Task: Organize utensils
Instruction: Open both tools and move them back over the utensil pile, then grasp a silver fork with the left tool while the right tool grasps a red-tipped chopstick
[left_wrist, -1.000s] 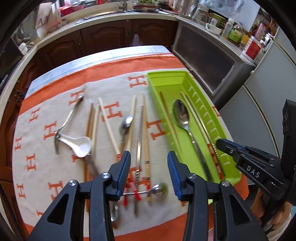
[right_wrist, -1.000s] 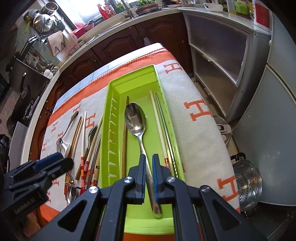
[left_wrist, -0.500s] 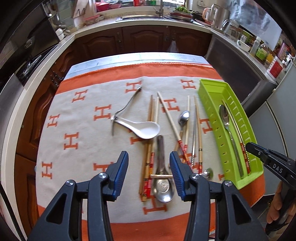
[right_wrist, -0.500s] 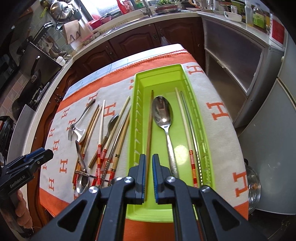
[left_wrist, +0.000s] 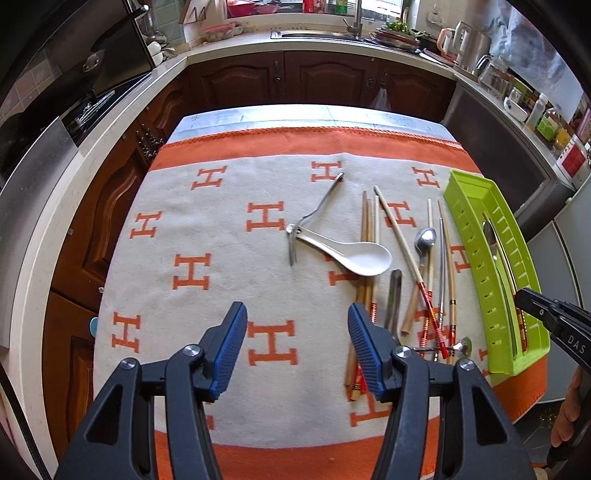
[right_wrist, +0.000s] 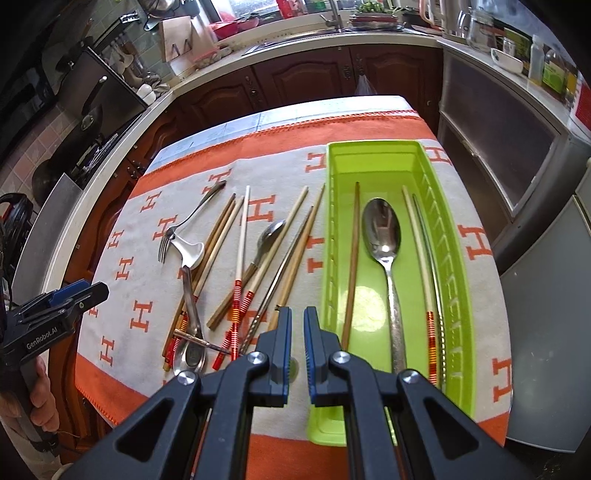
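Note:
A green tray (right_wrist: 458, 236) on the table's right holds a steel spoon (right_wrist: 384, 236), a brown chopstick (right_wrist: 352, 258) and a pale chopstick pair with a red band (right_wrist: 421, 258). Left of it lie loose chopsticks (right_wrist: 240, 254), a white ceramic spoon (left_wrist: 351, 254), a fork (left_wrist: 314, 218) and steel spoons (left_wrist: 424, 240). My left gripper (left_wrist: 297, 350) is open and empty above the cloth, left of the pile. My right gripper (right_wrist: 297, 336) is nearly shut and empty, above the tray's near left corner. The tray (left_wrist: 487, 266) shows in the left wrist view too.
An orange and beige cloth with H marks (left_wrist: 229, 236) covers the table. Dark kitchen cabinets (left_wrist: 321, 81) and a counter with a sink stand behind. Grey appliances (right_wrist: 517, 155) stand to the right. The table's front edge is close below both grippers.
My left gripper has swung left, away from the tray and off the utensil pile. My right gripper has also shifted left, from over the tray's middle to its left edge.

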